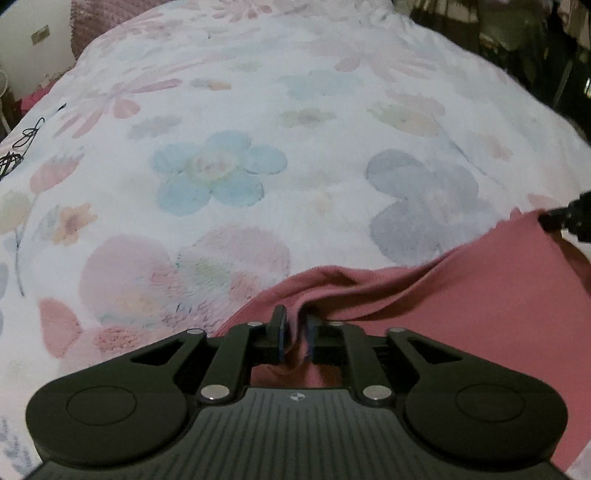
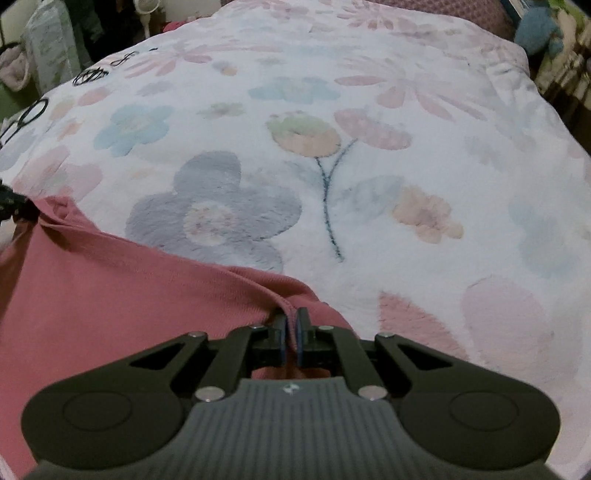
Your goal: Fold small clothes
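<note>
A pink garment lies spread on the floral fleece blanket, its top edge stretched between both grippers. My left gripper stands slightly open; a fold of the pink hem runs loosely through the gap between its pads. My right gripper is shut tight on the opposite corner of the pink garment. Each gripper shows at the edge of the other's view: the right gripper at the far right, the left gripper at the far left.
The blanket covers the whole bed ahead. Black looped cords lie near its far left edge. A blue plush and dark clutter sit beyond the bed's far right corner. A wall socket shows top left.
</note>
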### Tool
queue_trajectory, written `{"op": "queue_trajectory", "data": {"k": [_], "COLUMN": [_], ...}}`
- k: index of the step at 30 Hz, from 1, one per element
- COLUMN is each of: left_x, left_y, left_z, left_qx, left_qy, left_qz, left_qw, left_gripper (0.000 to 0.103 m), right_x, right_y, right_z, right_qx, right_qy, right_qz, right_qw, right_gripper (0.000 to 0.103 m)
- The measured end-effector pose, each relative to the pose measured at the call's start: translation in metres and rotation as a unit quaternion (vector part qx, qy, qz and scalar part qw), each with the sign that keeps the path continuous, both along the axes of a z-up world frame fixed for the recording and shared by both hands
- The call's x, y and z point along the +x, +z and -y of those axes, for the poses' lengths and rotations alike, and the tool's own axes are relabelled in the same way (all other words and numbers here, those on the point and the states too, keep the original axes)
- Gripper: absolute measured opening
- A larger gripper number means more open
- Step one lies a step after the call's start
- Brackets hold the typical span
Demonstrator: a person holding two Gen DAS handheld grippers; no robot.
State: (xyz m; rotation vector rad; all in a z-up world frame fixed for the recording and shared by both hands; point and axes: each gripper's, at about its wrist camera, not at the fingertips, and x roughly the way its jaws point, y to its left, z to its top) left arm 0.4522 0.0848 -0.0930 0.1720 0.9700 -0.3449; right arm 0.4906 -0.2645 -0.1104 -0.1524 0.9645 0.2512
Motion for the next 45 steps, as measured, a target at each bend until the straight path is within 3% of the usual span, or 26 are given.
{"op": "queue_trajectory", "data": {"k": [1, 3, 8, 13, 23, 26, 29, 32, 34, 36, 37, 42, 45], "left_x": [-0.001, 0.002, -0.002, -0.024, -0.082, -0.079, -0.069, -0.055, -0.048, -0.043, -0.042, -0.037, -0.036], "left_y": [0.000, 0.003, 0.023, 0.035, 0.013, 0.006, 0.003, 0.000, -0.003, -0.005, -0.006, -0.011, -0.015], "left_z": [-0.003, -0.007, -0.026, -0.037, -0.024, -0.025, -0.025, -0.022, -0.020, -0.017, -0.016, -0.014, -0.015], "left_qx": [-0.004, -0.013, -0.044, -0.084, -0.089, -0.099, -0.110, -0.107, -0.099, -0.093, -0.093, -0.083, -0.083], "left_qy": [0.007, 0.025, 0.079, 0.076, 0.061, 0.079, 0.095, 0.102, 0.103, 0.102, 0.100, 0.095, 0.102], "left_qz": [0.007, 0.022, 0.059, 0.051, 0.010, -0.005, -0.009, -0.012, -0.014, -0.015, -0.015, -0.019, -0.026], "left_qw": [0.9999, 0.9994, 0.9941, 0.9922, 0.9941, 0.9918, 0.9893, 0.9890, 0.9897, 0.9903, 0.9906, 0.9919, 0.9910], "left_gripper": [0.023, 0.023, 0.026, 0.027, 0.027, 0.027, 0.027, 0.027, 0.027, 0.027, 0.027, 0.027, 0.027], "right_x": [0.001, 0.001, -0.011, -0.039, -0.113, -0.102, -0.075, -0.048, -0.036, -0.026, -0.023, -0.025, -0.015], "right_y": [-0.002, -0.002, 0.012, 0.029, 0.019, 0.011, 0.003, -0.011, -0.019, -0.027, -0.028, -0.007, -0.008], "right_z": [0.001, 0.005, 0.024, 0.049, 0.041, 0.052, 0.073, 0.088, 0.094, 0.094, 0.094, 0.096, 0.091], "right_qx": [0.001, 0.002, 0.004, 0.063, 0.122, 0.165, 0.215, 0.258, 0.267, 0.267, 0.270, 0.259, 0.222], "right_qy": [-0.005, -0.017, -0.068, -0.104, -0.136, -0.166, -0.214, -0.251, -0.262, -0.258, -0.252, -0.228, -0.210], "right_qz": [0.002, 0.010, 0.044, 0.052, 0.039, 0.027, 0.011, -0.017, -0.029, -0.039, -0.041, 0.024, 0.020], "right_qw": [1.000, 1.000, 0.997, 0.991, 0.982, 0.972, 0.953, 0.933, 0.927, 0.928, 0.929, 0.938, 0.952], "right_gripper": [0.002, 0.014, 0.021, 0.024, 0.024, 0.025, 0.040, 0.038, 0.028, 0.005, 0.001, 0.000, 0.000]}}
